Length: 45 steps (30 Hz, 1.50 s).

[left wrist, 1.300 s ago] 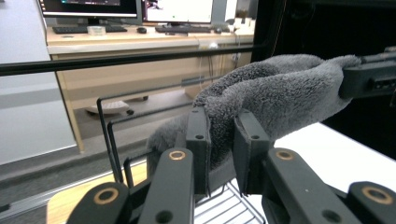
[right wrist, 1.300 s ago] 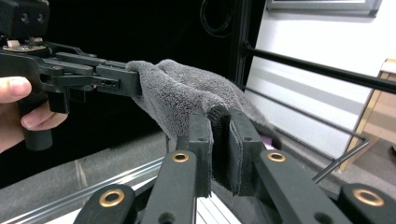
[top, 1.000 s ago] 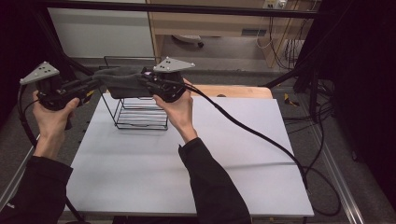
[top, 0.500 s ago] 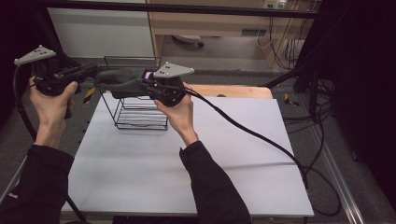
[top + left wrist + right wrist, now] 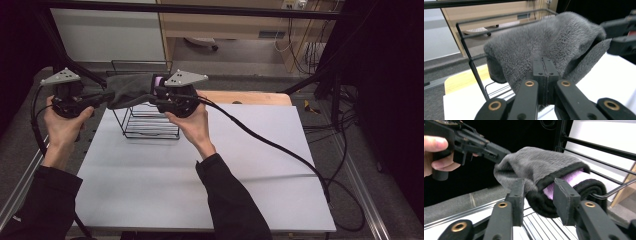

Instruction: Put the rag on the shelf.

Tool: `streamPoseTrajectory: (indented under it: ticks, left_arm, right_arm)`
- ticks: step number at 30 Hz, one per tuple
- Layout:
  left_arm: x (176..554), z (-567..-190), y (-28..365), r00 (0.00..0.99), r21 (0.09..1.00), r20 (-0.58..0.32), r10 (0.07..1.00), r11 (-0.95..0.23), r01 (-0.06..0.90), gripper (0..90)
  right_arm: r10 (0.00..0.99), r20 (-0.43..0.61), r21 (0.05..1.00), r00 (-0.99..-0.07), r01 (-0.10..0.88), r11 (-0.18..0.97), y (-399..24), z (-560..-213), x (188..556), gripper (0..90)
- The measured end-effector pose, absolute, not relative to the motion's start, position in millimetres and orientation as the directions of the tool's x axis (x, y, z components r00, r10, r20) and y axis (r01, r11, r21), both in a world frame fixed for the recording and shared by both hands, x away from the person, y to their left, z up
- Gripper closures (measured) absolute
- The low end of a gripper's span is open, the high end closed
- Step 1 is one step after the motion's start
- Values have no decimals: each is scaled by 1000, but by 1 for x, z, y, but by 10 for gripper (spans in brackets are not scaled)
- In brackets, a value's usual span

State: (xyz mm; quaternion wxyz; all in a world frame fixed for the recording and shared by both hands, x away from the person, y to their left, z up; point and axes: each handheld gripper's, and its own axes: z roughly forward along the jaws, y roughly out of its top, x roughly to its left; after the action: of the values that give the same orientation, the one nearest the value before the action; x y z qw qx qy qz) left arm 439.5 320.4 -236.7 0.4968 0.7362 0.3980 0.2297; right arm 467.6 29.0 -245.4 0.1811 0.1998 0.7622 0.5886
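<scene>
While the grey fleece mitt with black cuff and pink lining (image 5: 131,89) is hanging in the upper left of the high view, above the black wire basket (image 5: 150,127), both tools are working on it. The left gripper (image 5: 543,82) is standing with its jaws pressed fully together at lower centre of its own view, pinching a fold of the mitt's closed end; those jaws have just been closing on the fabric. The right gripper (image 5: 541,196) is sitting with its jaws partly spread astride the cuff at lower centre of its view; they have just been opening, the cuff is lying between them, and the pads do not appear to be pressing on it.

Judgement on the step: the mitt is being passed to or stretched from the left tool over the basket. To do it well, the left pinch should be kept firm and deep in the pile, the right jaws should be drawn clear of the cuff without snagging the black binding, and the fabric should be kept off the top wire.

Count: one mitt, one basket, one white table top (image 5: 200,170), two grippers, two hands.
</scene>
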Motion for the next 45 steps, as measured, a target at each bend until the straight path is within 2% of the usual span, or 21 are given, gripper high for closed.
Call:
streamPoseTrajectory:
  ticks: [5, 8, 9, 10, 13, 15, 17, 24, 31, 37, 41, 45]
  left_arm:
    - [442, -248, 316, 576, 907, -37, 817, -214, 362, 900]
    - [445, -255, 314, 572, 900, -23, 820, -232, 369, 900]
    - [446, -257, 314, 572, 900, -25, 820, -231, 370, 900]
    - [447, -258, 314, 571, 900, -25, 821, -231, 371, 900]
    - [450, -262, 313, 564, 900, -27, 825, -225, 372, 900]
    - [452, -265, 312, 559, 900, -22, 829, -227, 372, 900]
    - [453, -267, 312, 555, 901, -20, 832, -225, 371, 900]
    - [460, -277, 310, 536, 899, -17, 844, -222, 377, 900]
    - [463, -285, 312, 529, 904, -26, 848, -205, 375, 900]
    - [458, -283, 315, 537, 911, -44, 843, -187, 367, 886]
    - [450, -278, 316, 549, 914, -39, 835, -193, 358, 834]
    - [443, -274, 319, 551, 912, -53, 833, -184, 367, 717]
  right_arm:
    - [528, -24, 976, -849, 93, 195, 28, -243, 468, 496]
    - [534, -7, 979, -846, 102, 175, 28, -242, 470, 483]
    - [534, -2, 980, -846, 104, 168, 28, -241, 471, 505]
    - [532, 6, 981, -847, 109, 162, 28, -241, 472, 565]
    - [523, 26, 975, -852, 136, 173, 30, -244, 475, 785]
    - [528, 45, 965, -848, 172, 195, 32, -249, 479, 867]
    - [533, 50, 957, -844, 194, 217, 35, -254, 480, 900]
    - [564, 44, 934, -824, 234, 270, 43, -271, 488, 900]
    - [584, 71, 931, -809, 264, 253, 43, -285, 496, 900]
    - [557, 64, 942, -828, 235, 242, 40, -283, 490, 867]
    - [540, 54, 946, -840, 215, 241, 36, -276, 483, 806]
    - [526, 48, 951, -849, 200, 236, 29, -266, 475, 694]
